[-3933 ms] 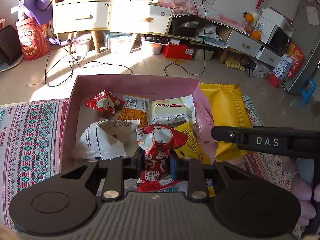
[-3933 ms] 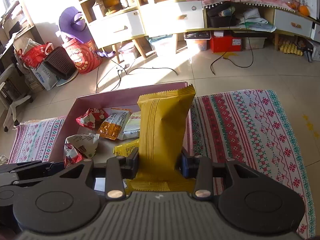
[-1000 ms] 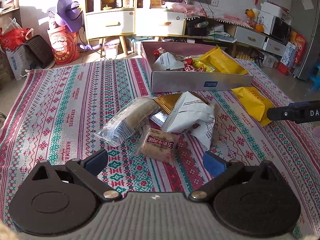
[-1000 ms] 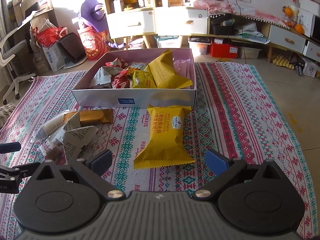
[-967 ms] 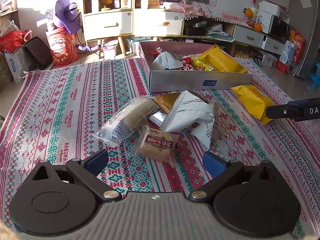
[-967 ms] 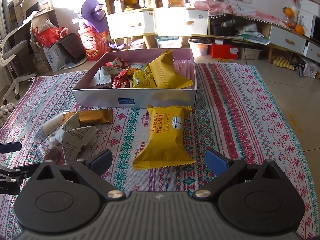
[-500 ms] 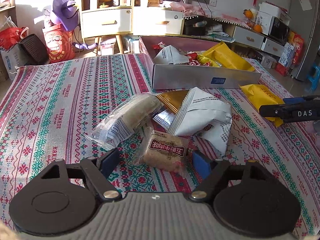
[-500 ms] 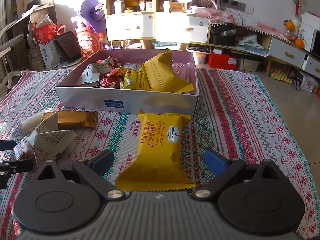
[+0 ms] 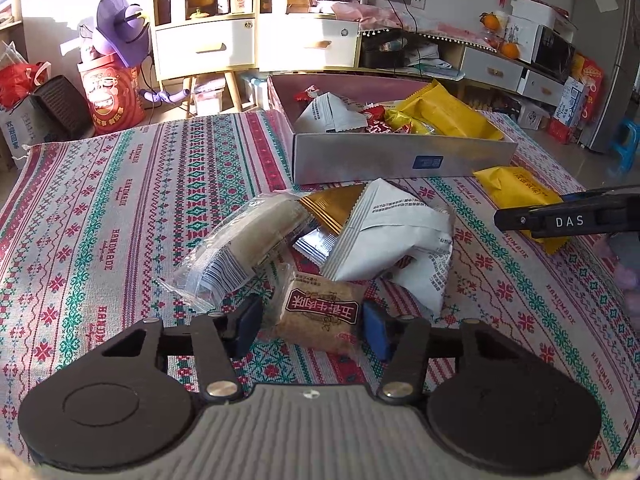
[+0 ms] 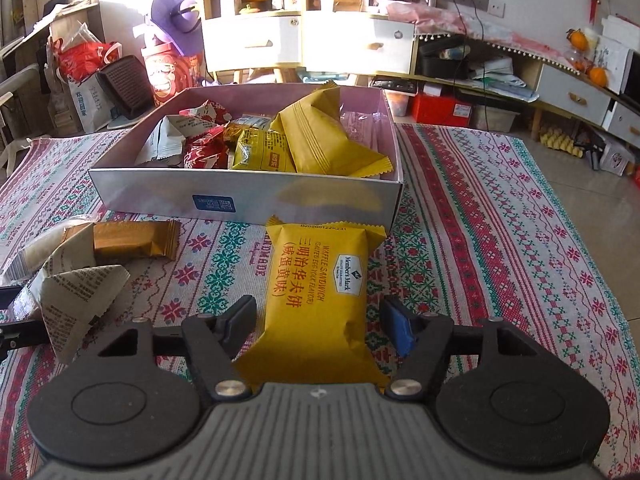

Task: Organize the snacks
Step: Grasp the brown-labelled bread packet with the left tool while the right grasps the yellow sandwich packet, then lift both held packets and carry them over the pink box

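A brown square snack packet (image 9: 322,312) lies on the patterned cloth between the fingers of my left gripper (image 9: 311,326). Its jaws are closing; the right pad is at the packet's edge and a gap shows on the left. A yellow waffle packet (image 10: 316,280) lies lengthwise between the fingers of my right gripper (image 10: 320,326). Those jaws are closing too, with cloth showing on both sides of the packet. Behind both stands the silver box (image 10: 260,200) with several snacks in it. The left wrist view shows the box (image 9: 360,160) too, and a right gripper finger (image 9: 560,222) over the yellow packet (image 9: 516,186).
Just beyond the brown packet lies a heap: a clear-wrapped bar (image 9: 244,248), a gold packet (image 9: 334,208) and a white packet (image 9: 396,232). The striped cloth (image 9: 120,208) spreads wide to the left. Cabinets, bags and floor clutter stand behind the table.
Both grippers have come in over their packets and their jaws have narrowed around them. The red and yellow packets held earlier now lie in the box.
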The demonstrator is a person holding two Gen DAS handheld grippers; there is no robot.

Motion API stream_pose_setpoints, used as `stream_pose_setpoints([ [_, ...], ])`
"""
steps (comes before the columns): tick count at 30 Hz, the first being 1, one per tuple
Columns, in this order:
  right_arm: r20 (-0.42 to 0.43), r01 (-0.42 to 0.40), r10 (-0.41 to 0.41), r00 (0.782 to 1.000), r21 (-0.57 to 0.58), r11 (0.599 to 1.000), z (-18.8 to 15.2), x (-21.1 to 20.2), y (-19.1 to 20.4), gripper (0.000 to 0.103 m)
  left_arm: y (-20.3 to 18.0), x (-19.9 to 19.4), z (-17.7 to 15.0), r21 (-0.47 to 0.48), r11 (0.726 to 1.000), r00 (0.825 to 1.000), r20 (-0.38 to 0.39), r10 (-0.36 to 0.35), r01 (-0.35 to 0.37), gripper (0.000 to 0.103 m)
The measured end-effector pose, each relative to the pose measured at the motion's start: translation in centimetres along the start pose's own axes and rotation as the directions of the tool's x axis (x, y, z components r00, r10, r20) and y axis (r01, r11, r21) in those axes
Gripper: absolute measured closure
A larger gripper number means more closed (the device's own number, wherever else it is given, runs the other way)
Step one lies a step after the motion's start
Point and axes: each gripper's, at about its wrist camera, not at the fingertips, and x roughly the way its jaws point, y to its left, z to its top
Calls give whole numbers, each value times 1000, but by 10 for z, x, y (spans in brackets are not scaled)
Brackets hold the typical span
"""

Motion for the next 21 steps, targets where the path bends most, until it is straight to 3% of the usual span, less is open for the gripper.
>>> stream_pose_setpoints([
  [8,-26,-11,11,1000,2,1000,5,-3,1,63,-1,-2,4,-27,1000,999,-34,-4,3,52],
  [21,-105,-52,54,993,23,998,10,-11,9,67,0,-7,10,-68,998,996,-90,-11,5,54],
])
